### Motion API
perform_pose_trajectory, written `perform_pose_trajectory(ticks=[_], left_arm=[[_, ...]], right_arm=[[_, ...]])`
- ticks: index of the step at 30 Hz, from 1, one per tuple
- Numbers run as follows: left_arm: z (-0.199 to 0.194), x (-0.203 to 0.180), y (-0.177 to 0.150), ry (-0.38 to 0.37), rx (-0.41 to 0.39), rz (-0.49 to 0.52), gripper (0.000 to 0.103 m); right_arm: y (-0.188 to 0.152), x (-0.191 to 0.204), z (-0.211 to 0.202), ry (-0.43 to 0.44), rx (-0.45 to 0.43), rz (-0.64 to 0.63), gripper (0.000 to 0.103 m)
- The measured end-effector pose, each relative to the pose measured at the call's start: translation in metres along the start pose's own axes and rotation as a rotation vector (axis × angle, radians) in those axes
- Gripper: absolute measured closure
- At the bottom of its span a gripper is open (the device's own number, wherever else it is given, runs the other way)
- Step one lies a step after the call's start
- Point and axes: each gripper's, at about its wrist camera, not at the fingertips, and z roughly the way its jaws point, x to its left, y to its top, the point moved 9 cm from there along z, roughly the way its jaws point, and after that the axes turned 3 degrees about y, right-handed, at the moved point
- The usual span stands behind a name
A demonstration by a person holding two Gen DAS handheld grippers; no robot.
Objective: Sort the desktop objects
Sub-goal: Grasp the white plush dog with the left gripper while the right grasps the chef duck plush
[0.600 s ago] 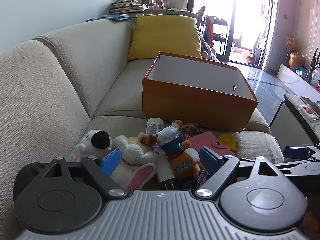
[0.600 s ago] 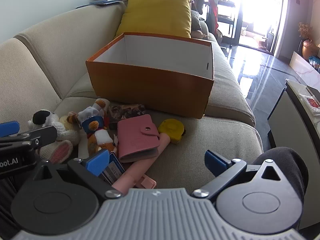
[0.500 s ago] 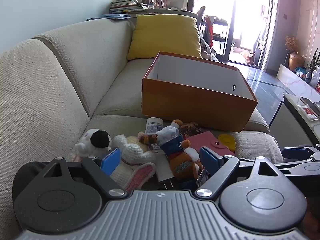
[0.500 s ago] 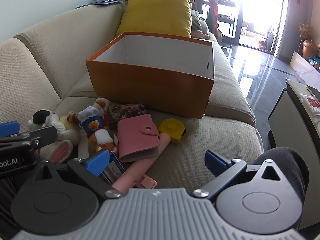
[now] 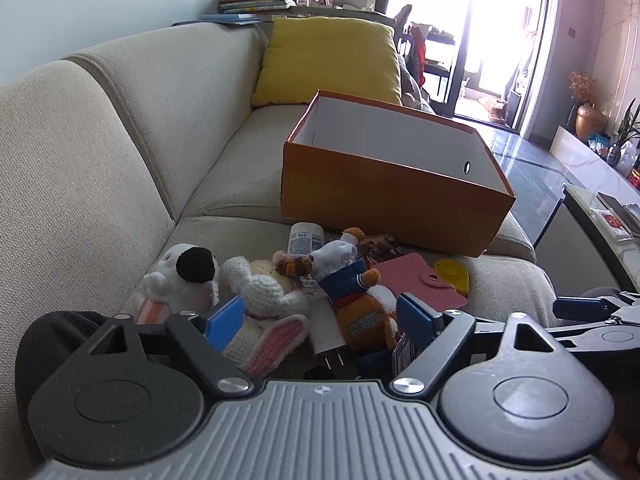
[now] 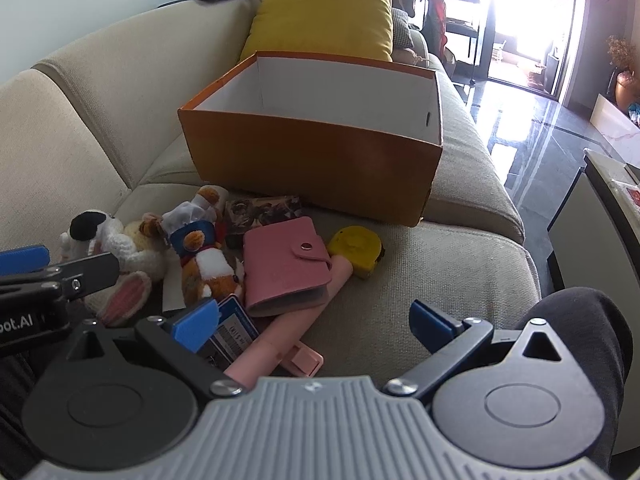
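Note:
An open orange box stands on the sofa seat, its white inside showing. In front of it lies a pile: a white crochet rabbit, a plush duck in a blue jacket, a pink wallet, a yellow tape measure, a white tube, a pink stick and a blue card. My left gripper is open just above the rabbit and duck. My right gripper is open above the pink stick.
A yellow cushion leans behind the box. The sofa back rises on the left. A low table stands to the right past the seat edge. Books are stacked behind the sofa.

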Motion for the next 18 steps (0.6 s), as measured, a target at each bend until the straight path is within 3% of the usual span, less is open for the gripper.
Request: perform_pose_trajectory(ticks=[1,4,6,9,13,18], left_arm=[[0.001,0.0,0.0,-0.007,0.011,0.002,0.017],[0.008,0.007,0.0,-0.02,0.053,0.022,0.033],[0.012,0.018,0.001,-0.009,0.083,0.018,0.033],[0.019,0.042,0.002,0.039,0.123,-0.025,0.033],[0.032,0.053,0.003,0.015,0.173,-0.078,0.033],[0.054,0.051,0.004,0.022,0.229,-0.013,0.033]], right_arm=[[0.0,0.001,0.001,0.009,0.004,-0.006,0.004],[0.004,0.01,0.01,0.052,0.03,-0.046,0.02],[0.007,0.019,0.019,0.096,0.06,-0.063,0.03],[0.011,0.034,0.032,0.172,0.1,-0.082,0.036],[0.013,0.058,0.053,0.246,0.153,-0.137,0.044],[0.015,0.071,0.078,0.275,0.222,-0.174,0.048]])
